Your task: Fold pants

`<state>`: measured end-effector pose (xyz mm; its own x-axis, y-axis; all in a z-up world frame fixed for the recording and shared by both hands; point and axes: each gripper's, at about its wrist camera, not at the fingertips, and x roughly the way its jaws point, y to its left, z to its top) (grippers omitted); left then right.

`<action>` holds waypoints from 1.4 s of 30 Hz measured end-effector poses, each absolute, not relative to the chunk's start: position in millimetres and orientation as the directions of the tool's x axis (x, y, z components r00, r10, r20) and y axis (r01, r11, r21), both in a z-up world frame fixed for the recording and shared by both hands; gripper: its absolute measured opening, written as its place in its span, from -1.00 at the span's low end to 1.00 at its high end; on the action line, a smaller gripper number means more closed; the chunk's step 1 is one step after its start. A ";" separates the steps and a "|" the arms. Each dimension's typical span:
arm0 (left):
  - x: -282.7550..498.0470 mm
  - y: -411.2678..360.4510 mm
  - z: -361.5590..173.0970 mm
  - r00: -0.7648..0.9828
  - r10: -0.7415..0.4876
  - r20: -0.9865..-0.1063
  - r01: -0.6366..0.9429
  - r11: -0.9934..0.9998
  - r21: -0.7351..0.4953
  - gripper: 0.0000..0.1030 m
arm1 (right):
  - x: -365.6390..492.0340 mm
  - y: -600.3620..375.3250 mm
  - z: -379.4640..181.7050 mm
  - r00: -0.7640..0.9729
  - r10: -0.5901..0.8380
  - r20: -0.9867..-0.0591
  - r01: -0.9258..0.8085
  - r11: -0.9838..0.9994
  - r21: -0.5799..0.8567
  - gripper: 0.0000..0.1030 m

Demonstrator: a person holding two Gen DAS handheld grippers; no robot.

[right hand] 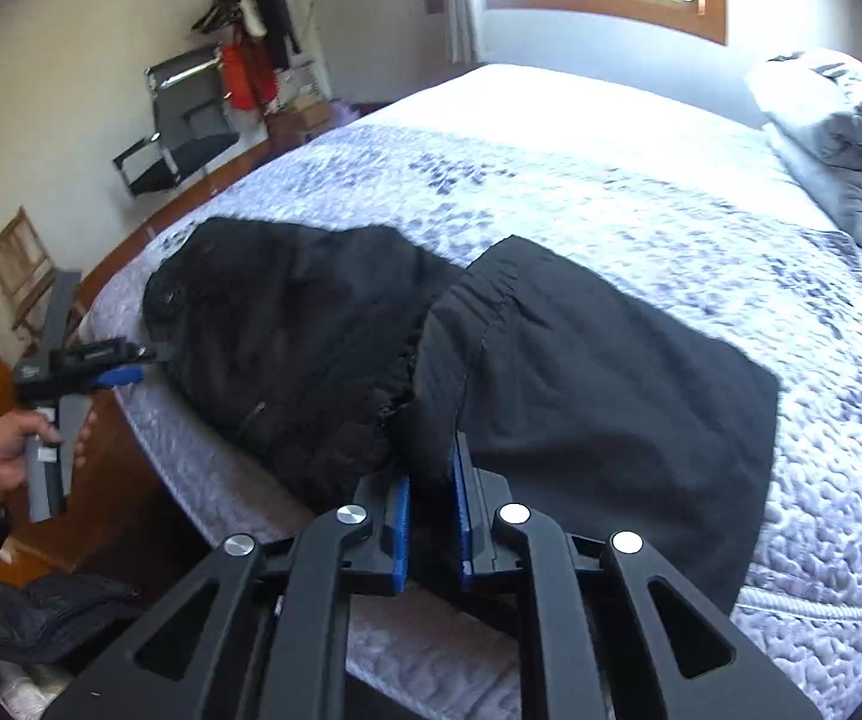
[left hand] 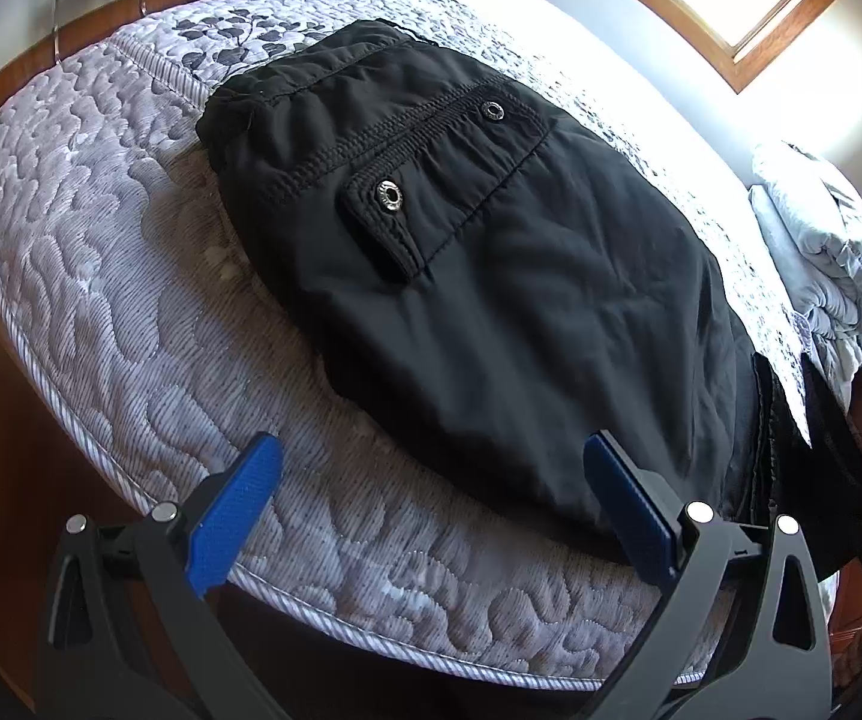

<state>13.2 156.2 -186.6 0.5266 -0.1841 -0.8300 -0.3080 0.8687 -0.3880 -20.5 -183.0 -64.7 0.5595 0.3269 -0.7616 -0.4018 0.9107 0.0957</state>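
Black pants (left hand: 490,276) lie folded on the quilted mattress (left hand: 101,276), a flap pocket with metal snaps facing up. My left gripper (left hand: 431,504) is open, its blue pads apart just short of the pants' near edge, holding nothing. In the right wrist view the pants (right hand: 580,372) lie in two dark lobes near the bed's front edge. My right gripper (right hand: 433,516) is shut on a fold of the pants between the lobes. The left gripper (right hand: 125,369) shows there at the pants' left end, held by a hand.
A folded grey duvet (right hand: 850,144) lies at the bed's far right, also in the left wrist view (left hand: 814,252). A black chair (right hand: 185,132) and coat rack (right hand: 251,18) stand by the wall. A wooden floor borders the mattress (right hand: 610,192).
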 end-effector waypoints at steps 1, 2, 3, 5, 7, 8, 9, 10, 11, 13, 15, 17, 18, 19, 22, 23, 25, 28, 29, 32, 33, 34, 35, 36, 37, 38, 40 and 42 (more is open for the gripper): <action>12.8 156.6 -186.4 0.529 -0.188 -0.828 -0.310 0.865 -0.395 0.95 | -16.9 -177.9 -73.6 0.539 0.323 -0.778 -0.408 0.908 0.094 -0.77; 12.9 156.5 -186.1 0.530 -0.190 -0.826 -0.312 0.862 -0.399 0.95 | -13.0 -172.5 -85.9 0.515 0.315 -0.797 -0.410 0.907 0.093 -0.77; 12.5 155.7 -185.8 0.532 -0.192 -0.825 -0.315 0.860 -0.403 0.95 | -9.6 -167.9 -98.5 0.494 0.299 -0.816 -0.408 0.909 0.087 -0.77; 13.7 155.9 -184.9 0.530 -0.195 -0.825 -0.318 0.856 -0.407 0.95 | -6.1 -164.0 -117.0 0.471 0.281 -0.836 -0.400 0.913 0.082 -0.77; 15.2 158.3 -183.0 0.533 -0.198 -0.823 -0.317 0.855 -0.411 0.95 | -6.3 -165.9 -125.6 0.464 0.294 -0.836 -0.385 0.916 0.109 -0.74; 15.4 160.0 -182.1 0.535 -0.196 -0.822 -0.319 0.854 -0.411 0.95 | -6.6 -168.9 -125.9 0.461 0.311 -0.831 -0.380 0.916 0.132 -0.69; 15.5 162.7 -181.3 0.535 -0.193 -0.823 -0.324 0.853 -0.410 0.95 | -7.8 -172.1 -123.8 0.456 0.329 -0.827 -0.376 0.913 0.156 -0.54; 16.4 165.6 -180.0 0.536 -0.193 -0.822 -0.327 0.850 -0.413 0.95 | -9.5 -175.1 -120.9 0.451 0.344 -0.824 -0.371 0.912 0.177 -0.48; 15.5 168.8 -179.1 0.541 -0.192 -0.818 -0.333 0.845 -0.419 0.95 | -10.6 -178.0 -118.1 0.445 0.360 -0.820 -0.372 0.907 0.196 -0.26; 12.5 175.0 -177.7 0.552 -0.185 -0.813 -0.344 0.838 -0.424 0.95 | -16.2 -183.2 -110.2 0.459 0.384 -0.801 -0.378 0.900 0.215 -0.23; 8.3 182.4 -176.2 0.565 -0.172 -0.807 -0.357 0.831 -0.427 0.95 | -22.8 -192.2 -99.8 0.477 0.410 -0.778 -0.373 0.895 0.243 -0.23; 5.8 188.6 -175.6 0.566 -0.165 -0.808 -0.367 0.827 -0.426 0.95 | -25.2 -206.2 -90.9 0.493 0.434 -0.754 -0.348 0.893 0.287 -0.23; 4.8 191.5 -176.0 0.563 -0.159 -0.811 -0.373 0.826 -0.421 0.95 | -24.9 -213.5 -86.7 0.505 0.434 -0.746 -0.329 0.896 0.299 -0.23; 3.6 193.6 -176.4 0.560 -0.156 -0.813 -0.378 0.826 -0.418 0.95 | -25.2 -225.2 -83.7 0.521 0.427 -0.739 -0.297 0.902 0.312 -0.23; -0.2 201.5 -179.0 0.545 -0.158 -0.823 -0.394 0.818 -0.418 0.95 | -25.7 -257.8 -82.4 0.564 0.371 -0.738 -0.189 0.928 0.322 -0.18; -1.5 203.4 -180.3 0.539 -0.163 -0.827 -0.401 0.813 -0.422 0.95 | -27.1 -269.8 -83.1 0.572 0.354 -0.740 -0.155 0.932 0.327 -0.12; -5.1 207.6 -183.2 0.531 -0.180 -0.828 -0.405 0.804 -0.435 0.95 | -28.9 -287.2 -84.0 0.583 0.318 -0.748 -0.097 0.941 0.325 -0.08; -8.5 211.8 -185.3 0.526 -0.225 -0.820 -0.397 0.788 -0.471 0.95 | -34.9 -312.5 -86.7 0.601 0.244 -0.761 -0.009 0.954 0.299 0.08; -8.3 212.3 -184.7 0.530 -0.235 -0.815 -0.390 0.785 -0.481 0.95 | -37.2 -321.2 -87.9 0.609 0.216 -0.763 0.022 0.957 0.288 0.11; -3.5 212.2 -183.0 0.537 -0.254 -0.805 -0.366 0.789 -0.493 0.95 | -41.0 -339.7 -92.3 0.617 0.173 -0.768 0.098 0.951 0.293 0.25; 0.3 211.8 -182.5 0.532 -0.253 -0.808 -0.363 0.794 -0.488 0.95 | -42.8 -344.6 -93.9 0.620 0.165 -0.767 0.118 0.947 0.299 0.28; 4.5 211.1 -182.1 0.529 -0.256 -0.809 -0.361 0.795 -0.487 0.95 | -43.3 -348.4 -95.6 0.619 0.164 -0.768 0.135 0.941 0.310 0.28; 8.8 211.1 -182.3 0.526 -0.261 -0.810 -0.363 0.792 -0.491 0.95 | -43.4 -350.4 -97.4 0.616 0.167 -0.770 0.145 0.937 0.319 0.29; 12.6 210.9 -182.5 0.524 -0.263 -0.810 -0.369 0.787 -0.494 0.95 | -43.6 -350.6 -99.0 0.613 0.170 -0.771 0.149 0.934 0.324 0.29; 16.1 212.8 -183.5 0.525 -0.273 -0.806 -0.377 0.775 -0.508 0.95 | -45.4 -350.4 -101.6 0.613 0.169 -0.772 0.149 0.935 0.323 0.29; 18.1 213.2 -184.1 0.530 -0.284 -0.799 -0.380 0.763 -0.523 0.95 | -44.2 -347.8 -102.5 0.610 0.168 -0.774 0.145 0.937 0.317 0.29; 21.3 216.2 -185.6 0.544 -0.304 -0.782 -0.393 0.731 -0.557 0.94 | -44.5 -343.3 -104.4 0.606 0.163 -0.779 0.133 0.944 0.301 0.29; 24.4 220.0 -187.2 0.556 -0.317 -0.768 -0.407 0.702 -0.584 0.94 | -42.4 -338.1 -105.4 0.600 0.150 -0.786 0.127 0.952 0.279 0.29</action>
